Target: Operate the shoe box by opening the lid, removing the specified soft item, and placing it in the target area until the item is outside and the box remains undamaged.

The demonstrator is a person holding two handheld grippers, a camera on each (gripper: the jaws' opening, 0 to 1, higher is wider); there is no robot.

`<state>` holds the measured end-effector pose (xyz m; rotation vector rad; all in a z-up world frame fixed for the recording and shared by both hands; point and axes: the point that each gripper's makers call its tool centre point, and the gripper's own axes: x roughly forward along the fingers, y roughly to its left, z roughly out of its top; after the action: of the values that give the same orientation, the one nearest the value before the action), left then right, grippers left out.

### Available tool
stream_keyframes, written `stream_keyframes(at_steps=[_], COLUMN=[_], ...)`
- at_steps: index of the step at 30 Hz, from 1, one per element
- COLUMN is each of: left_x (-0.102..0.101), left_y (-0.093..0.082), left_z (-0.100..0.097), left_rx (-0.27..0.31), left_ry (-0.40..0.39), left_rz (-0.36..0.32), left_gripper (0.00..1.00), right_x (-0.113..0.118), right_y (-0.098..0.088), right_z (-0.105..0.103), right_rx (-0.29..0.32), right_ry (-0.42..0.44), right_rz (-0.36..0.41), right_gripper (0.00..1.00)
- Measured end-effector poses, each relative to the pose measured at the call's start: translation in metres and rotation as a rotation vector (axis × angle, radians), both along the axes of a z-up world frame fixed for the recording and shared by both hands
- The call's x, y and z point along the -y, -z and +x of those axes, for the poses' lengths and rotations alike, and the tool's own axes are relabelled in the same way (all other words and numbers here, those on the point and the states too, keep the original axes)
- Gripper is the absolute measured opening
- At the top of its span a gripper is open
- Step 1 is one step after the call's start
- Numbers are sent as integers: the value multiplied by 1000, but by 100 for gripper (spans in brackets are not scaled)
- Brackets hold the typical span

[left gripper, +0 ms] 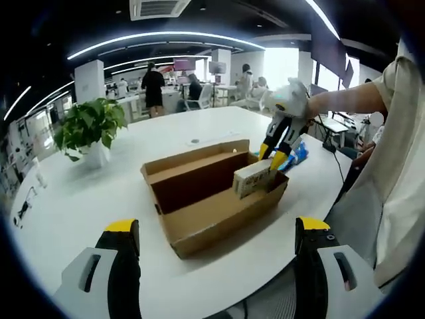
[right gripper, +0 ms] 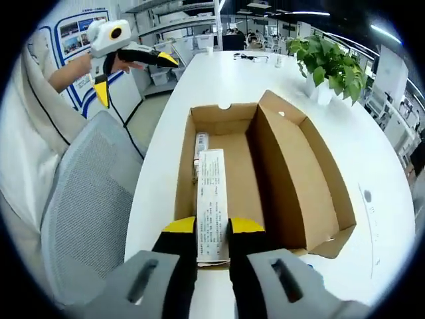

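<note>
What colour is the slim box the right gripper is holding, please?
White with dark printed text; the slim box shows best in the right gripper view.

Brown cardboard shoe box (right gripper: pixel 292 166) sits on a plain white counter (right gripper: pixel 372 159). The slim carton (right gripper: pixel 212 199) is white with dark print. Yellow-tipped black jaws on the right tool (right gripper: pixel 212 232), grey mesh chair (right gripper: pixel 93 199), green-leaved plant (left gripper: pixel 89 126) in a white pot.

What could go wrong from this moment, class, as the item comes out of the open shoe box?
1. The right gripper pinches only one end of the long white item, so it may slip or swing.
2. Nothing steadies the shoe box; the left gripper is off beside the chair, so the box could drag along the table.
</note>
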<state>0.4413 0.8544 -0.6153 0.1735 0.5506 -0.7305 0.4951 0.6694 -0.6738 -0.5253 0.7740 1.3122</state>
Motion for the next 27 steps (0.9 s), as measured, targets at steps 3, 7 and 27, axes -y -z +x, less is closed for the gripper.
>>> stream_keyframes(at_steps=[3,7,27], left_x=[1,2,16], left_y=[1,2,7], left_z=[-1,-2,-3], left_rx=[-5,-7,-18], left_ry=[1,7,43], left_rz=[-2,2,6], left_gripper=[100,100,100], right_x=[2,8,70], right_y=[-7,-17,-56], right_z=[-1,-1,13], right_rx=[13,22,65], right_ry=[-11,-15,27], right_rz=[-1,1,-15], right_gripper=[14,14,14])
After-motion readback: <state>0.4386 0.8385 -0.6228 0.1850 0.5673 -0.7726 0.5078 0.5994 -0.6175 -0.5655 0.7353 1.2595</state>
